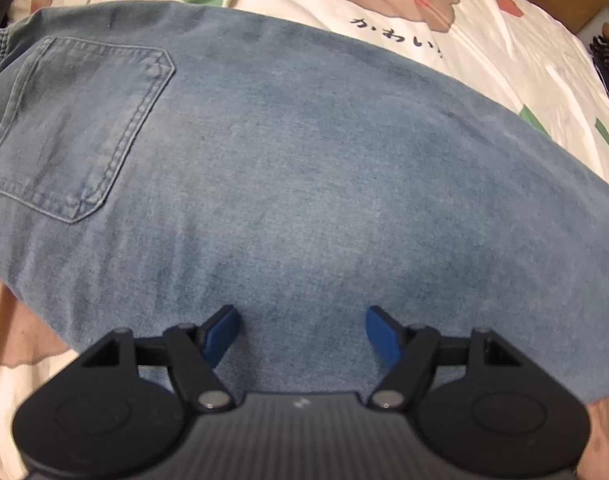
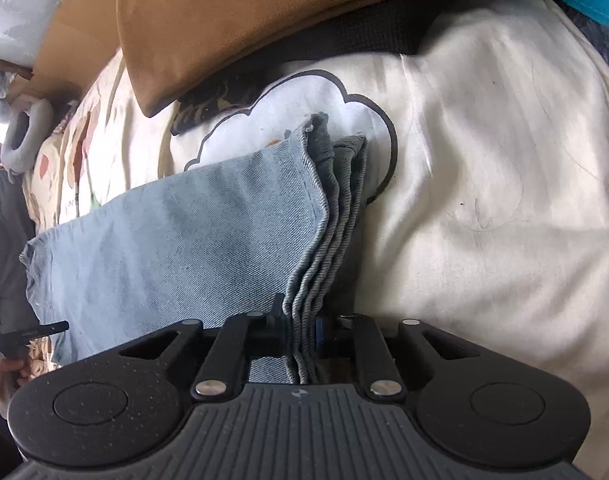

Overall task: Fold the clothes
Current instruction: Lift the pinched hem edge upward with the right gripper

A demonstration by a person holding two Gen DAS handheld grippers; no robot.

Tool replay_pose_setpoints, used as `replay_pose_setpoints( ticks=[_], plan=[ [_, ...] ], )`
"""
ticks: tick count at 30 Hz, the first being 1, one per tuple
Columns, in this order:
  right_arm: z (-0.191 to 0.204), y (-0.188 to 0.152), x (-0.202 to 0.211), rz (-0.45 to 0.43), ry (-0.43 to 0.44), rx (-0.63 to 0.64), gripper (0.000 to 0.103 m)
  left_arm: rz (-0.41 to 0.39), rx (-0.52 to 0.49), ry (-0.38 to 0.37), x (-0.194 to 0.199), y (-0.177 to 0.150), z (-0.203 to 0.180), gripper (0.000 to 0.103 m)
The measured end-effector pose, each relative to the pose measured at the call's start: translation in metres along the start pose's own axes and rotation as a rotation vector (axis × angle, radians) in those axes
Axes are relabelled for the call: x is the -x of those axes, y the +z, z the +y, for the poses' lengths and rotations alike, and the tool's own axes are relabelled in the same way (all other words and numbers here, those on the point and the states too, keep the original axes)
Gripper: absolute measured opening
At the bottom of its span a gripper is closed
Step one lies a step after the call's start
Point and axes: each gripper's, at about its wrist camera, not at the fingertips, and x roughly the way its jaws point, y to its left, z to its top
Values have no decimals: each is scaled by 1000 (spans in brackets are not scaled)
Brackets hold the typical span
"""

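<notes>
The jeans [image 1: 304, 168] lie spread flat on the bed, over a cream bedsheet [image 1: 504, 60] printed with cartoon bears, and in the left wrist view the back pocket [image 1: 76, 132] sits at the far left with the elastic waistband just beyond it at the edge of view. The left hand-held gripper [image 1: 302, 334] hovers low over the broad denim panel with its blue-tipped fingers spread wide and nothing between them. Further right, in the right wrist view, the right hand-held gripper [image 2: 300, 328] is pressed together on a stack of several denim hem layers [image 2: 328, 216], which stand up in a fan of edges from the jaws while the rest of the leg drapes away to the left over the sheet. Beyond that lie a tan cushion [image 2: 264, 20] and a dark strap, touching neither the jeans nor the gripper. Denim like this looks fairly heavy and stiffish for cloth: it should hold a crease and not slip much, but a thick stack can spring open, so I judge a deep bite across all layers is the safer hold, as the right side has now. For the left, the flat middle offers nothing to pinch; an edge, the side seam or the waistband near the pocket looks the better place. Whether a fold is being carried over or laid out, this moment cannot settle.
</notes>
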Motion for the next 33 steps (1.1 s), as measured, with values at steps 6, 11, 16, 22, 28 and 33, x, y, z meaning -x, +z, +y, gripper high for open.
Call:
replay_pose_setpoints(
  ticks=[6,11,16,22,28,33],
  plan=[
    [23,3,22,-11,-20,37,9,-13,18,-18,11,-6,7,73],
    [58,8,57,-33,-14,90,8,-28,54,-34,19,-14,16,70],
    [94,13,91,-56,-8,143,9,-59,133,-58,30,-35,36,69],
    [135,14,125,-83,2,203,9,-89,167,-90,36,-39,25,69],
    [178,16,158,-110,16,269,8,-110,185,-126,40,-32,17,68],
    [204,23,184,-151,-12,314,8,-142,193,-153,38,-26,3,68]
  ],
)
